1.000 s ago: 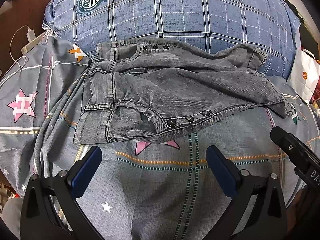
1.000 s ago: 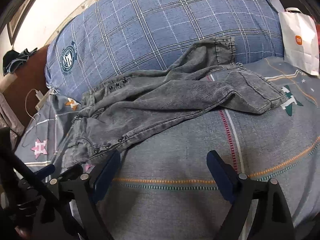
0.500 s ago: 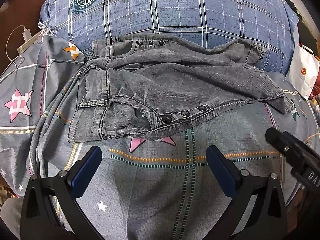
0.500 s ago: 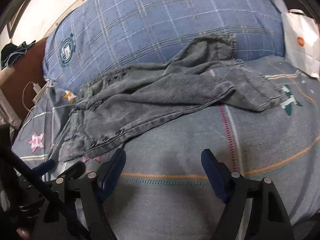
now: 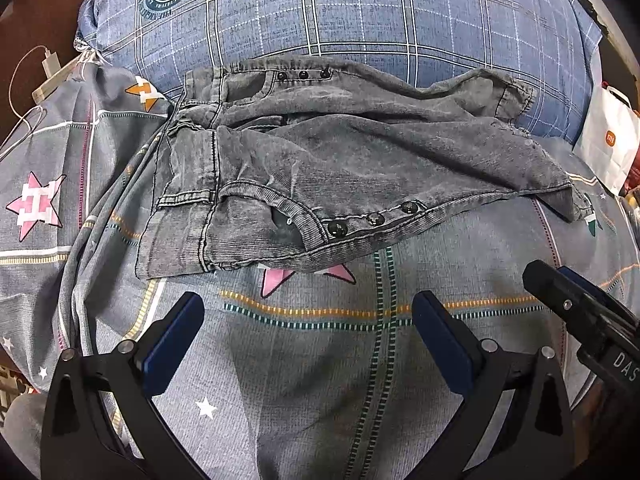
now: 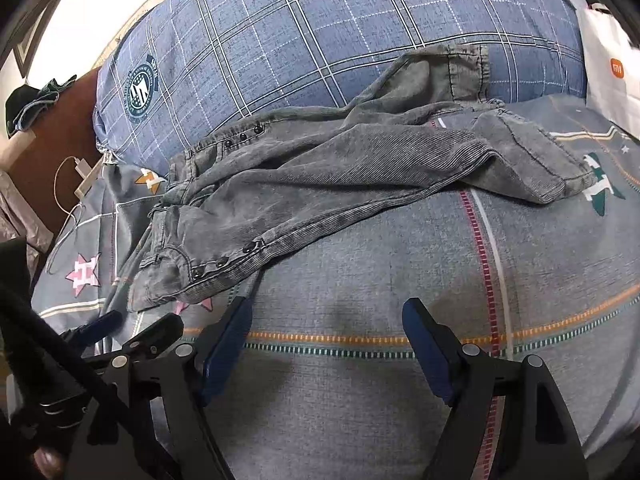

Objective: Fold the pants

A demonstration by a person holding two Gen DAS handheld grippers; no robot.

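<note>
The grey washed denim pants [image 5: 340,168] lie crumpled on the grey patterned bed cover [image 5: 320,360], against a blue checked pillow [image 5: 360,12]. The left gripper [image 5: 308,336] and right gripper [image 6: 328,340] hover just before them, fingers apart, nothing between; the right jaws have just been closing a little.

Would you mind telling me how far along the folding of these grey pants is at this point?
Done: the grey pants lie on the bedspread with one leg roughly over the other, still rumpled, the far cuff on the blue plaid pillow. In hand: nothing; the left gripper and right gripper are both open over bare bedspread, short of the cloth. Left: smoothing and the crosswise folds.
</note>
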